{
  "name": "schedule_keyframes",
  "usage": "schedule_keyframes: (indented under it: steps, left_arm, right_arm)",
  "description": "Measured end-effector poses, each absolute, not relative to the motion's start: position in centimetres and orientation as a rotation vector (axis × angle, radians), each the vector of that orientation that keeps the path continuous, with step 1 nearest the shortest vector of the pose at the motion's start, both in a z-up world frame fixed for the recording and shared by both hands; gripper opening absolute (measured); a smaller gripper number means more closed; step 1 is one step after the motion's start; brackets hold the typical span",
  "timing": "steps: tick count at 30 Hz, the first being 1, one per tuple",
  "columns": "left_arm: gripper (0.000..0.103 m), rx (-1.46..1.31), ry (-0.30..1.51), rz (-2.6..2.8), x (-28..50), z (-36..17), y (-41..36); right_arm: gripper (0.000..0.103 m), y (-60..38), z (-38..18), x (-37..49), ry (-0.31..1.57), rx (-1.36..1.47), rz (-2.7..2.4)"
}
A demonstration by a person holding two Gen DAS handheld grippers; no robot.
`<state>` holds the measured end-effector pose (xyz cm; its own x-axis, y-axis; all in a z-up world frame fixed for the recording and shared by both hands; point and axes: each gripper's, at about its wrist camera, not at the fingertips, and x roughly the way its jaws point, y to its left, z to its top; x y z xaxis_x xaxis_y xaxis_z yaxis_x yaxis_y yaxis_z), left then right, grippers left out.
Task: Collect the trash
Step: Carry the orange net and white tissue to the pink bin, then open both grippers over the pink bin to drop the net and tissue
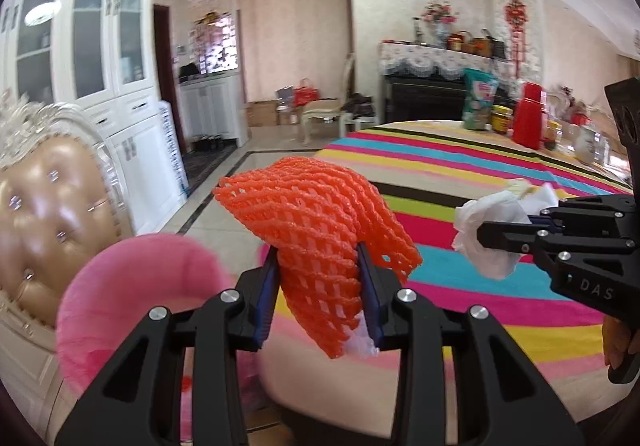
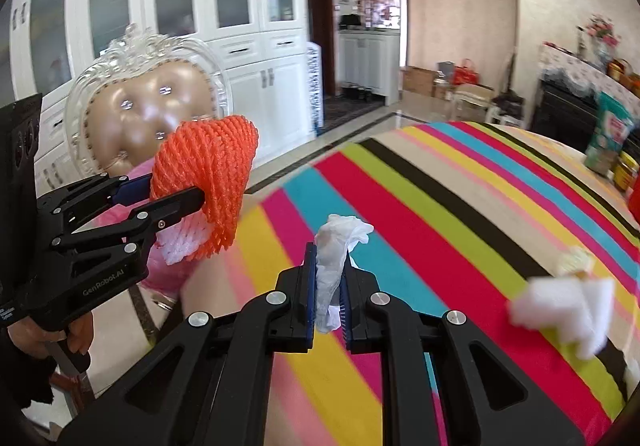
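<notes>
My left gripper (image 1: 318,270) is shut on an orange foam fruit net (image 1: 320,222), which bulges up and out of the blue pads; a bit of white foam shows under it. Seen from the right wrist, that gripper (image 2: 192,190) holds the orange net (image 2: 208,174) at the left, over the table's edge. My right gripper (image 2: 326,286) is shut on a crumpled white tissue (image 2: 336,246) above the striped tablecloth (image 2: 440,206). The left wrist view shows the right gripper (image 1: 500,230) with the tissue (image 1: 486,222) at the right.
A pink bin (image 1: 132,298) stands below the table's edge, beside a padded chair (image 1: 52,222). More white crumpled paper (image 2: 568,310) lies on the cloth at the right. Bottles, a red flask (image 1: 528,118) and a bag (image 1: 478,98) stand at the table's far end. White cabinets line the wall.
</notes>
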<state>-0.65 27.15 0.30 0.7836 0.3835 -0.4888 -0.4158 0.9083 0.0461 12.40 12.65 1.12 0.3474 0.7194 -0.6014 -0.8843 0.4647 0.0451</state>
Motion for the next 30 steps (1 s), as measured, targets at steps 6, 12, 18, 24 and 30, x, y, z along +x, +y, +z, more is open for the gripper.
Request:
schedule_keyframes:
  steps: [6,12,18,24,30]
  left_arm:
    - [0.037,-0.068,0.535,0.534,-4.1,-0.1,32.5]
    - [0.037,-0.113,0.569,0.634,-6.9,-1.4,38.0]
    - [0.038,-0.146,0.595,0.692,-8.0,-2.7,42.8]
    - [0.047,-0.171,0.612,0.701,-7.9,-3.9,45.9]
    - [0.052,-0.161,0.619,0.733,-8.7,-4.7,46.8]
  right_arm:
    - [0.014,18.1,1.6,9.6,0.597,-0.34,1.168]
    - [0.014,23.0,1.3,8.1,0.629,-0.32,1.252]
    - [0.014,27.4,0.4,7.5,0.674,-0.279,1.316]
    - [0.015,31.0,-0.8,6.3,0.702,-0.314,1.357]
    - [0.015,32.4,-2.4,5.9,0.754,-0.352,1.391]
